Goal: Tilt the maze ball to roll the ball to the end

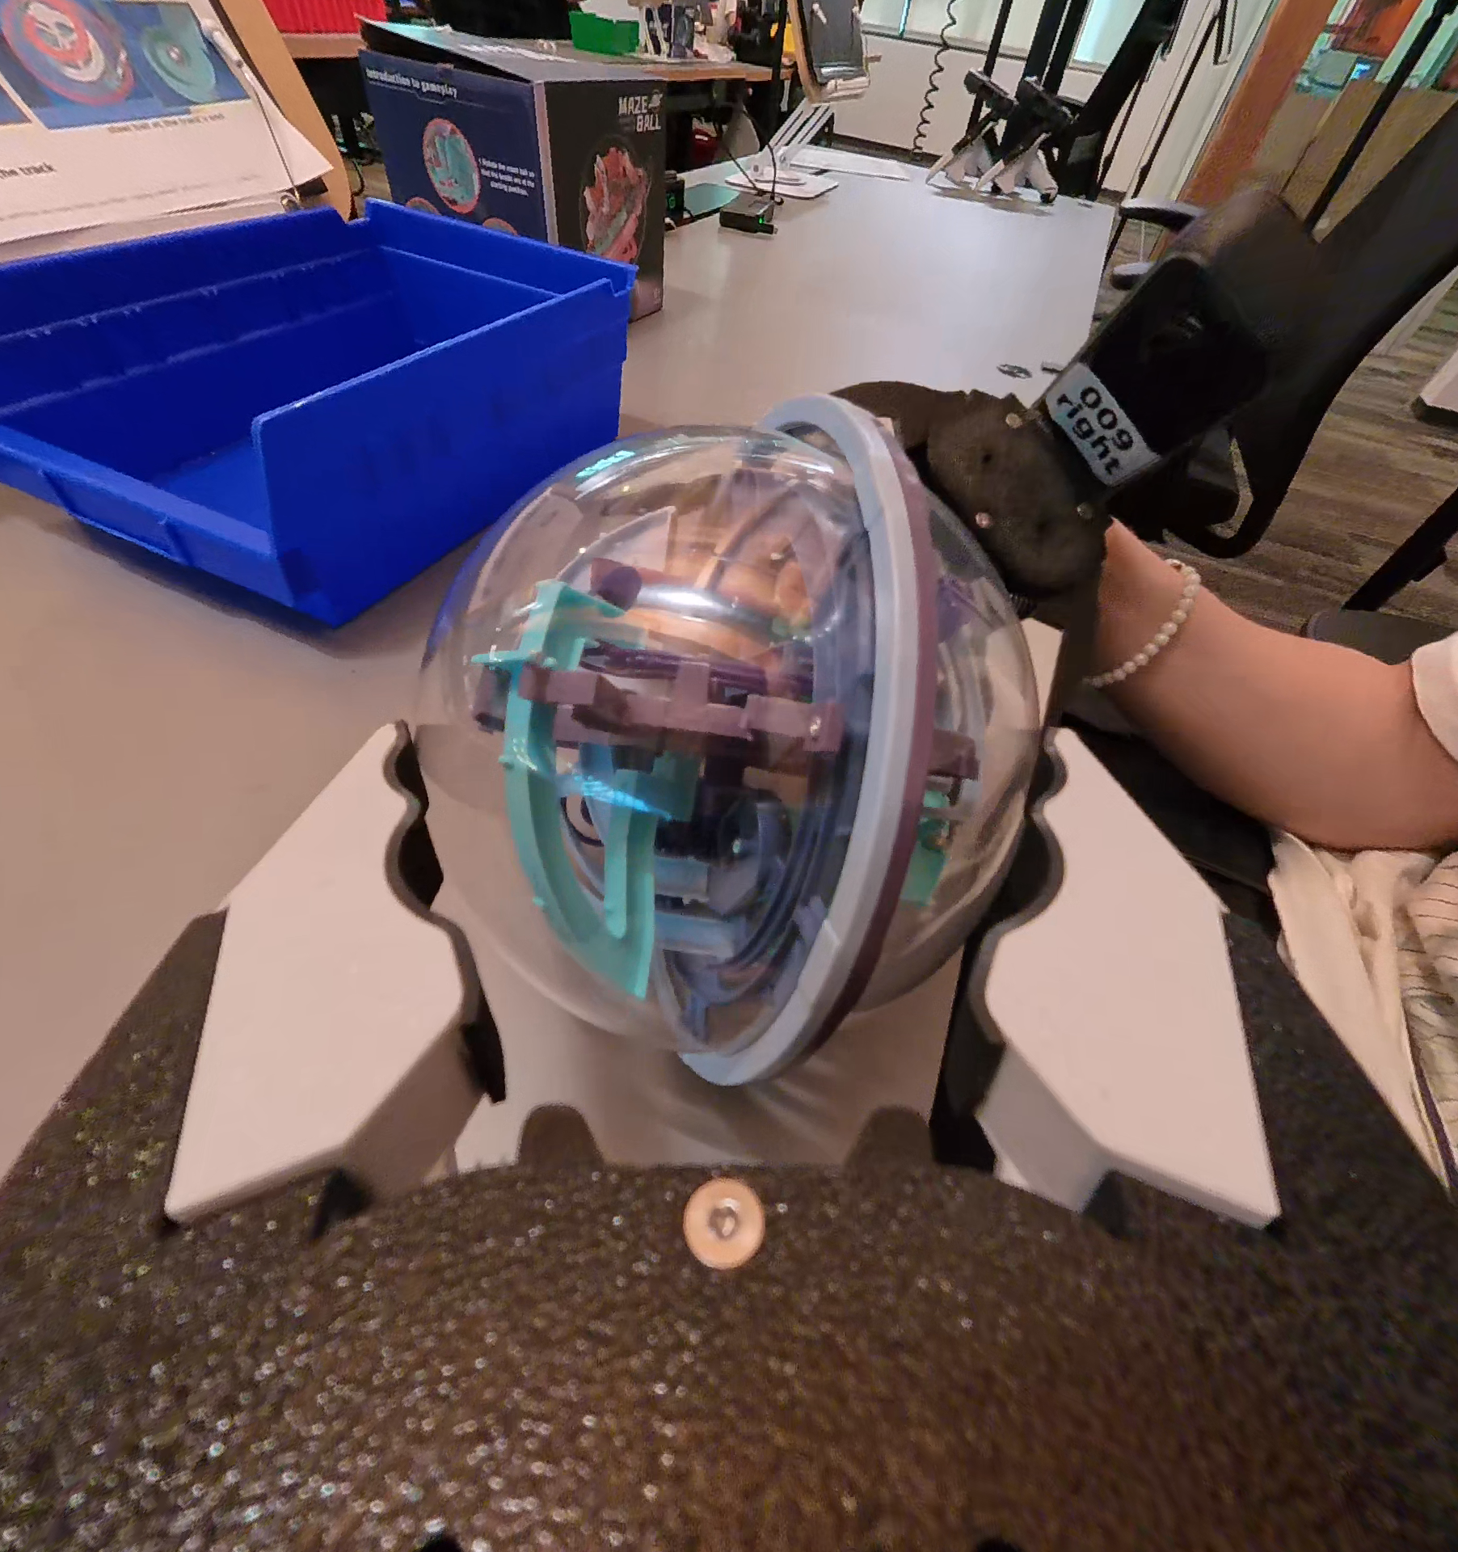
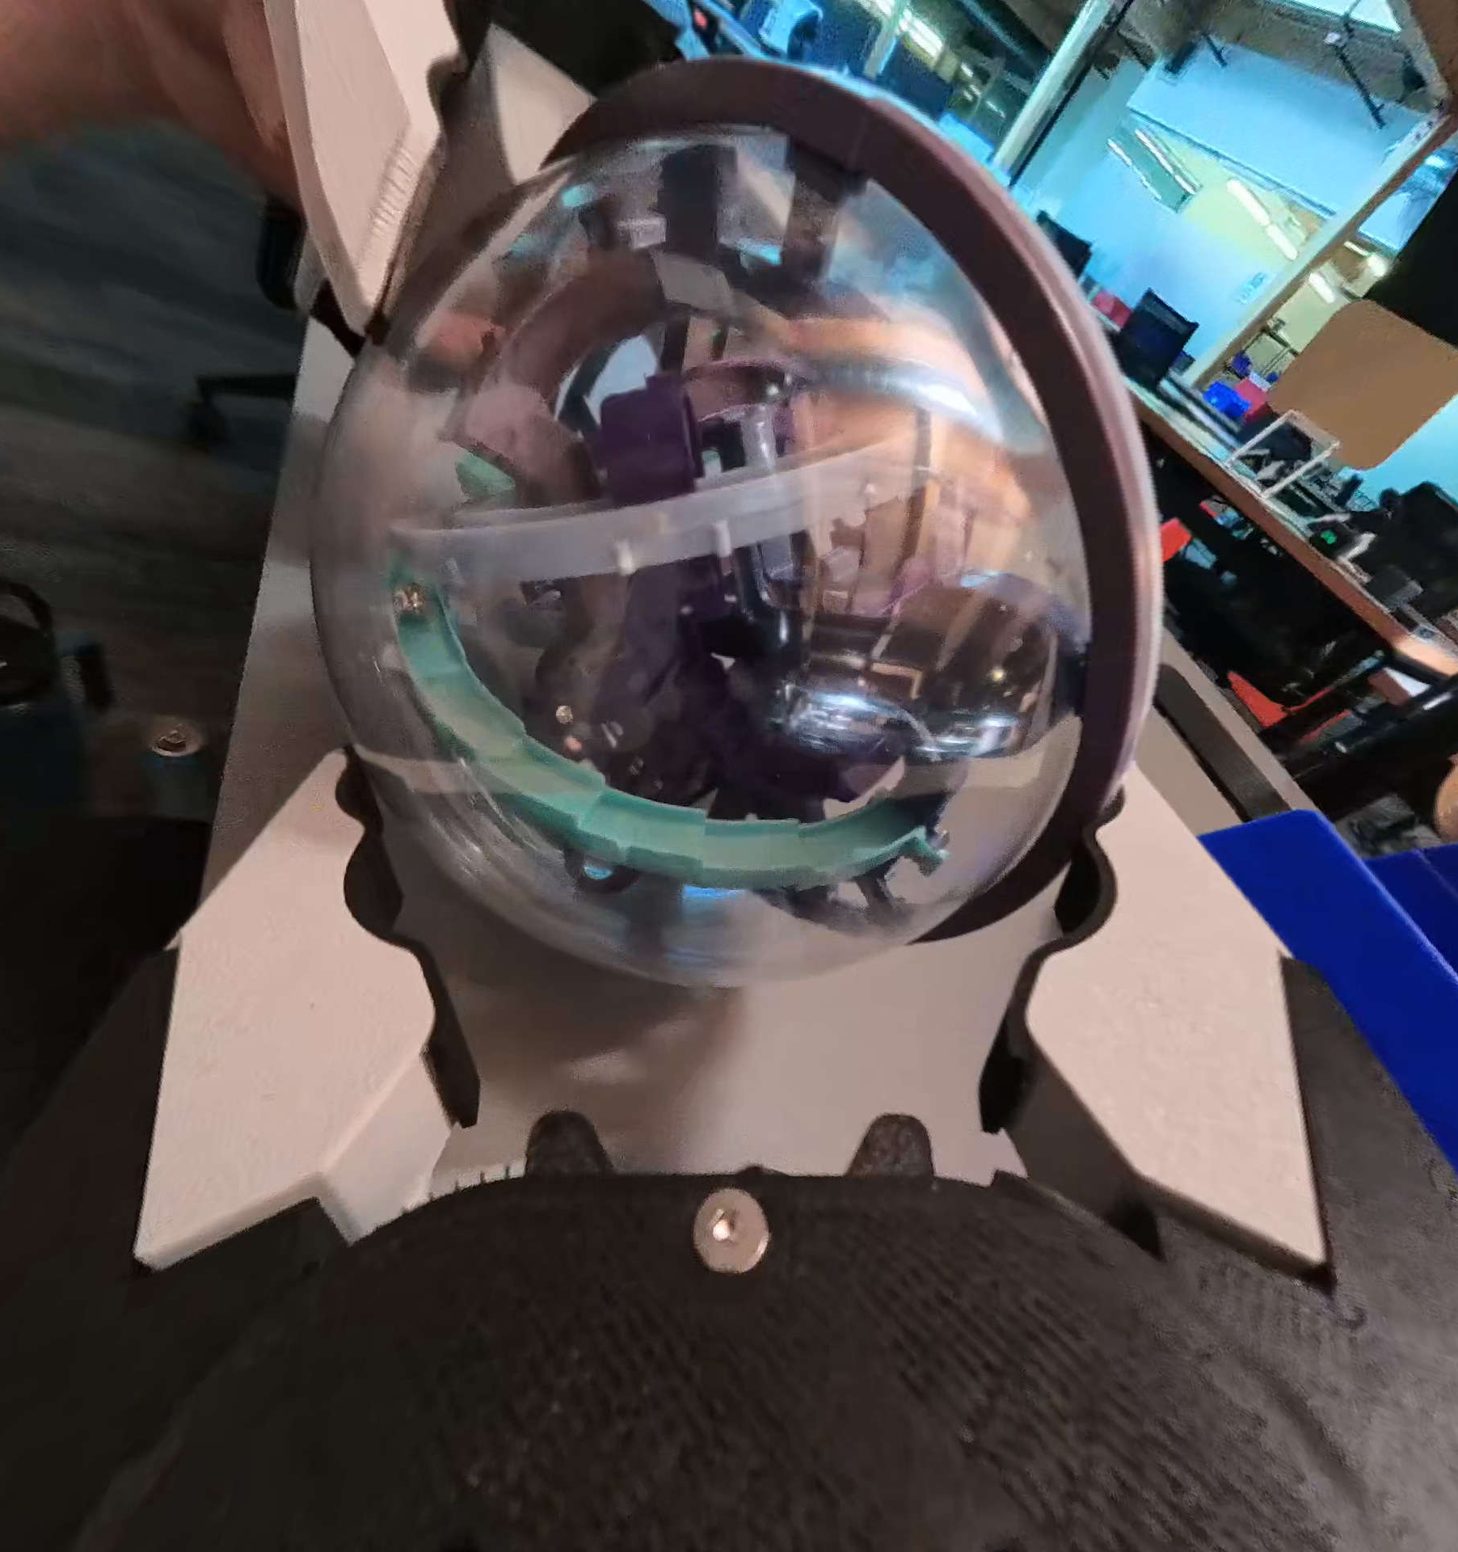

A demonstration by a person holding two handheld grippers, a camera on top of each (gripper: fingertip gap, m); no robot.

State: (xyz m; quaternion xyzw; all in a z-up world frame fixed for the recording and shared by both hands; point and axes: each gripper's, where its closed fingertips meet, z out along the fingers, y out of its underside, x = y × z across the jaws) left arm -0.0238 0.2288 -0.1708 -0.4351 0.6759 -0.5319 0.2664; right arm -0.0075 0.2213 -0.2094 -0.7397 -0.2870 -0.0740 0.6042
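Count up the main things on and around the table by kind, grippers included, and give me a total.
Maze ball: 1
Blue bin: 1
Dark printed box: 1
Grippers: 2, left gripper and right gripper, each with the sphere between its fingers
Total: 5

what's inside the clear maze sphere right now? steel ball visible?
Inside the maze ball: teal curved tracks, purple-brown beams, a grey ramp. A small shiny bead sits at the teal track's end, possibly the ball. Reflections hide the core.
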